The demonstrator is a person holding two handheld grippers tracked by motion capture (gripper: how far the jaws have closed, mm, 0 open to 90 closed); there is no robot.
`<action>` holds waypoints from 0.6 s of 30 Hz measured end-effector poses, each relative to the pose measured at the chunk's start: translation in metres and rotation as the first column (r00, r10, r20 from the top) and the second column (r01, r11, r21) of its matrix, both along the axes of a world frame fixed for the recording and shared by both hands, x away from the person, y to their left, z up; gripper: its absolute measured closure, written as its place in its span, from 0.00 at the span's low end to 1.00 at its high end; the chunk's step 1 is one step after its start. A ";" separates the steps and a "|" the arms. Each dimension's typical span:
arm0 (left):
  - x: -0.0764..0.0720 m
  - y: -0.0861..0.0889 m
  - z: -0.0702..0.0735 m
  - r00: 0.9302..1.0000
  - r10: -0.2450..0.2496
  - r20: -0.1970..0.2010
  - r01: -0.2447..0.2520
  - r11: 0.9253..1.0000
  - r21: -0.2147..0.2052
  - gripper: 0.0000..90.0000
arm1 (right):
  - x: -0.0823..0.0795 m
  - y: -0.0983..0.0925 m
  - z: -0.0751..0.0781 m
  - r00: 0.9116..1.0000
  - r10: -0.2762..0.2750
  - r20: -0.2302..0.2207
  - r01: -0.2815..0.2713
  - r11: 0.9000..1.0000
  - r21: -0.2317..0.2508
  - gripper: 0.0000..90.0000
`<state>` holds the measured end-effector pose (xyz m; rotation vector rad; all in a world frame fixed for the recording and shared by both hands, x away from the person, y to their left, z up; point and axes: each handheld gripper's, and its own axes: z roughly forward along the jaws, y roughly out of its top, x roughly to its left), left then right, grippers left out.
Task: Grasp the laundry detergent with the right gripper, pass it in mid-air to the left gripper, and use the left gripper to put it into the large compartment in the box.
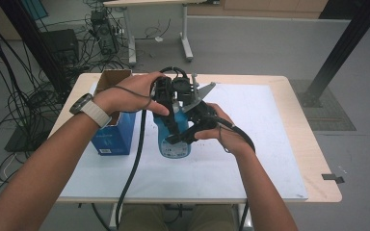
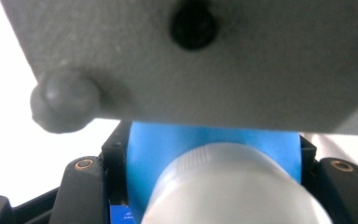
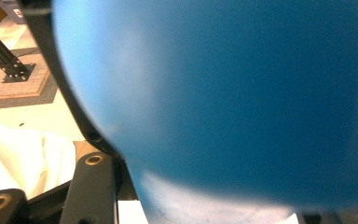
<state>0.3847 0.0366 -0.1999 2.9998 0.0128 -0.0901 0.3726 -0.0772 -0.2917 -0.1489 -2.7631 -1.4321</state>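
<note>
Blue bottle, mid-worktop: I've both hand-held grippers clamped on it, left near its cap; unscrewing probably comes next.

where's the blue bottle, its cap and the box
bottle [image 1: 172,142], high view, lower body with label
cap [image 2: 235,186], left gripper view, ribbed grey side
box [image 1: 110,137], high view, blue front face

Smooth, slightly glossy blue plastic on the bottle, with a ribbed, matt grey-white cap. Matt black plastic on both grippers' fingers, brass-coloured metal inserts set in. Rough, grainy grey plate (printed-looking texture). Blue printed cardboard box, raw brown inside. Pale wood-look table under a matt white sheet.
</note>
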 end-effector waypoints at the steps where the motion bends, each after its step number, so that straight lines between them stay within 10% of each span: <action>1: 0.000 0.000 0.000 1.000 0.000 0.001 0.000 1.000 0.001 0.43 | 0.000 0.000 0.000 1.000 0.003 0.001 -0.003 1.000 0.000 0.49; 18: -0.001 -0.001 0.001 1.000 0.004 0.005 -0.004 1.000 -0.007 0.43 | 0.000 0.000 0.001 1.000 0.007 0.007 -0.007 1.000 0.002 0.49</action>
